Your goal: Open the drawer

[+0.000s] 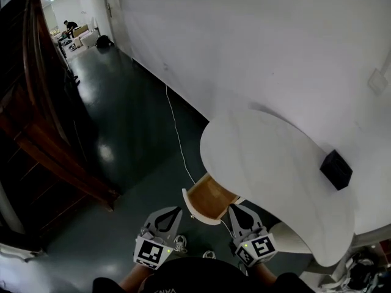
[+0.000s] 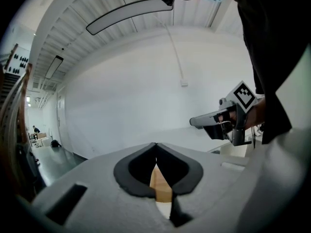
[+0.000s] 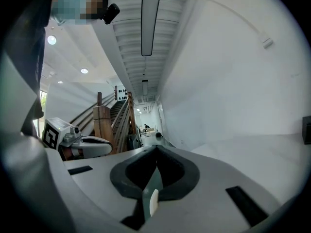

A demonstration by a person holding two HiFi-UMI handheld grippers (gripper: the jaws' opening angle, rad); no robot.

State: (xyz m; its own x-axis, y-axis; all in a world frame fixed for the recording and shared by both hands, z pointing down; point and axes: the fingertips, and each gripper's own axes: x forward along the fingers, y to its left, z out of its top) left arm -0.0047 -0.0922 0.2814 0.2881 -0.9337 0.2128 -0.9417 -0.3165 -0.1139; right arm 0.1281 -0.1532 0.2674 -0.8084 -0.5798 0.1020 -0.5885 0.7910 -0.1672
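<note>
Jaws clenched shut, both: left gripper [image 1: 174, 212] & right gripper [image 1: 236, 211] approx level, flanking drawer [image 1: 211, 199].

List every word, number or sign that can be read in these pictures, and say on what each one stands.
No text can be read.
Left cube, right cube: black-and-white square patterns only, no letters.
Shirt: white print, cut off at the picture's edge, unreadable.

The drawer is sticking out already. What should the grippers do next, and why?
Probably just rest: the drawer already sticks out from under the white table, its wooden inside showing, and the left gripper and right gripper are both shut, empty and clear of it.
</note>
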